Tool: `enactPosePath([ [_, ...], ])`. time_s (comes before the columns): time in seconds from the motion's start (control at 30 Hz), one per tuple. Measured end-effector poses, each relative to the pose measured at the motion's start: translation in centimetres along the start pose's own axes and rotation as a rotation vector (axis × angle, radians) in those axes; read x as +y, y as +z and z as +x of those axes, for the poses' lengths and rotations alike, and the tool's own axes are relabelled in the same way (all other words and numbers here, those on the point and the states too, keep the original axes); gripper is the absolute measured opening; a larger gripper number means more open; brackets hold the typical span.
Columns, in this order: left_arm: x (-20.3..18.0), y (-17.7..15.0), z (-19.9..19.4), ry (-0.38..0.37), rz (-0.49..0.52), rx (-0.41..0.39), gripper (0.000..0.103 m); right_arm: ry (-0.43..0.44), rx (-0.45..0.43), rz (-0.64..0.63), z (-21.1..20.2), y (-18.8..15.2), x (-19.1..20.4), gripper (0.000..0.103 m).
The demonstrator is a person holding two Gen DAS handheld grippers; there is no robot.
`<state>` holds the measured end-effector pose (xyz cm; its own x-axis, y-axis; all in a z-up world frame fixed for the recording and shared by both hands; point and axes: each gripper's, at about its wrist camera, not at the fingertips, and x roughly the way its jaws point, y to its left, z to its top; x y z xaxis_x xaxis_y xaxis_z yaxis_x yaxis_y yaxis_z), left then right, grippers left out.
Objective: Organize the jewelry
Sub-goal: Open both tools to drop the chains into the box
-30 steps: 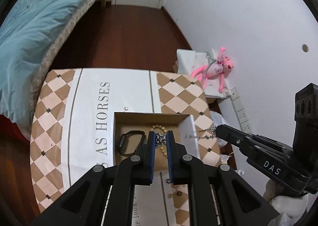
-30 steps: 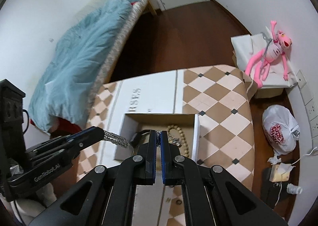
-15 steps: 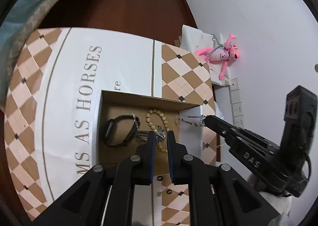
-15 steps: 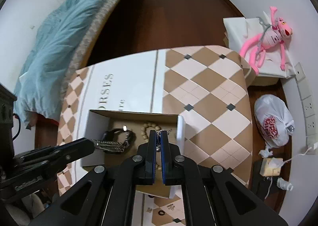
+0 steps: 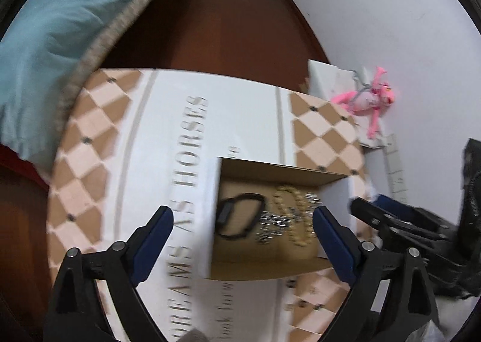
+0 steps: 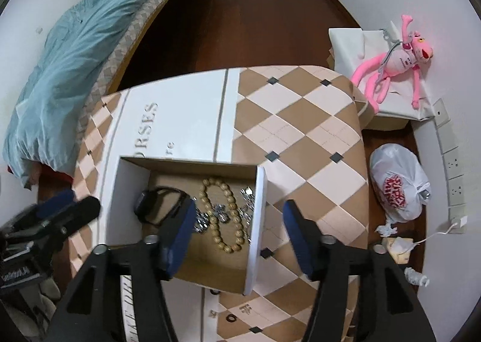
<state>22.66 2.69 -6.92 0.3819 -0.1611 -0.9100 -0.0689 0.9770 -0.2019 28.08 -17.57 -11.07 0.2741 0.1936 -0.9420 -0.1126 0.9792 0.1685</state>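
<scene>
An open cardboard box (image 6: 255, 221) (image 5: 216, 191) sits on the patterned tablecloth. Inside lie a black wristband (image 6: 159, 205) (image 5: 239, 218), a wooden bead bracelet (image 6: 224, 215) (image 5: 293, 218) and a silver chain (image 6: 222, 214) (image 5: 279, 223) across the beads. My left gripper (image 5: 242, 229) is open and empty above the box's left side. My right gripper (image 6: 239, 220) is open and empty above the box's right wall. Each gripper shows in the other's view, the right one (image 5: 390, 224) and the left one (image 6: 60, 212).
Small rings (image 6: 231, 318) lie on the cloth (image 6: 300, 131) near the box's front. A bed with a blue blanket (image 6: 75, 56) is at the left. A pink plush toy (image 6: 393, 62) lies on a white box at the right, with a plastic bag (image 6: 399, 188) on the floor.
Both grippers were shut on the ends of the silver chain and lowered it into the box. Both have now opened, and the chain lies in the box.
</scene>
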Motion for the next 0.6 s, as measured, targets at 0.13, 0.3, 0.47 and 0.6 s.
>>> enactPosePath([
  [0.13,0.6,-1.6,0.1,0.103,0.04,-0.06,0.098,-0.071,-0.006,-0.025,0.5,-1.8,0.4,0.095],
  [0.3,1.0,-3.5,1.1,0.165,0.074,-0.061,0.1,-0.1,-0.004,-0.017,1.4,-4.3,0.7,0.098],
  [0.47,0.7,-4.5,1.3,0.194,0.088,-0.068,0.101,-0.125,-0.03,-0.012,1.1,-5.8,0.9,0.099],
  [0.6,0.2,-4.9,0.4,0.189,0.094,-0.079,0.101,-0.127,-0.063,0.003,0.1,-6.4,0.9,0.099],
])
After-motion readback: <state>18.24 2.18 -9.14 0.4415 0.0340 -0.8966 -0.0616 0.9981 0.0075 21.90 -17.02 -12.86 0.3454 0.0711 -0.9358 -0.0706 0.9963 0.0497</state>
